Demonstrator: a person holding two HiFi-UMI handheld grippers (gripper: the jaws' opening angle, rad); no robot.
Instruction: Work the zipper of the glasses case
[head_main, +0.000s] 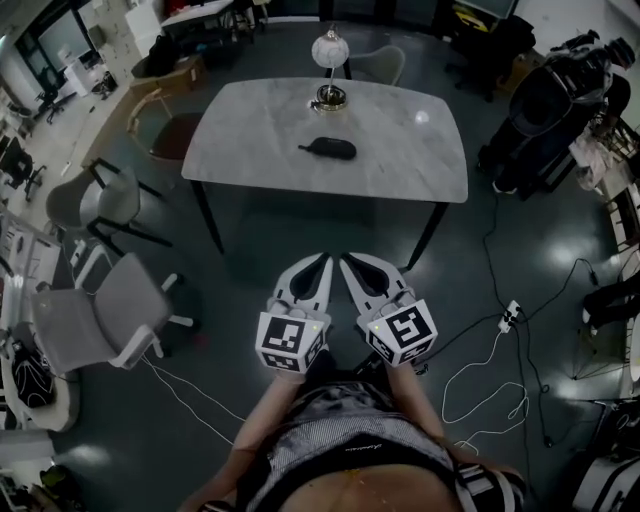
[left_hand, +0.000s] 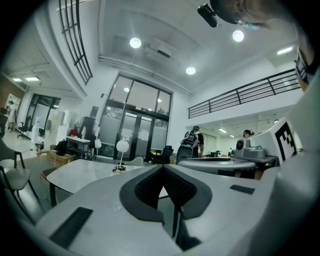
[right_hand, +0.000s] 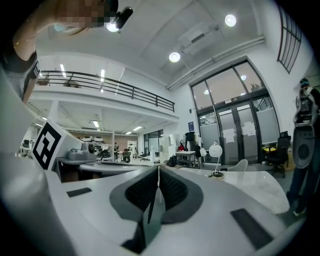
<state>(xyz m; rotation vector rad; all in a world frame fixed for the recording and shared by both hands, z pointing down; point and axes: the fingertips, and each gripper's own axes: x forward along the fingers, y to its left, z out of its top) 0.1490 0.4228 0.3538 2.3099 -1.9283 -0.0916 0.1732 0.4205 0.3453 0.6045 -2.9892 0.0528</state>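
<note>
Glasses case (head_main: 327, 148) lies well ahead of left gripper (head_main: 322, 265) and right gripper (head_main: 350, 265) (both closed)

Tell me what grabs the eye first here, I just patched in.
The pale table fills the upper middle of the head view. The dark glasses case lies near its centre, and a globe lamp stands behind it by the far edge. Lower in that view, the left tool and right tool are side by side, both shut and empty, short of the table.
</note>
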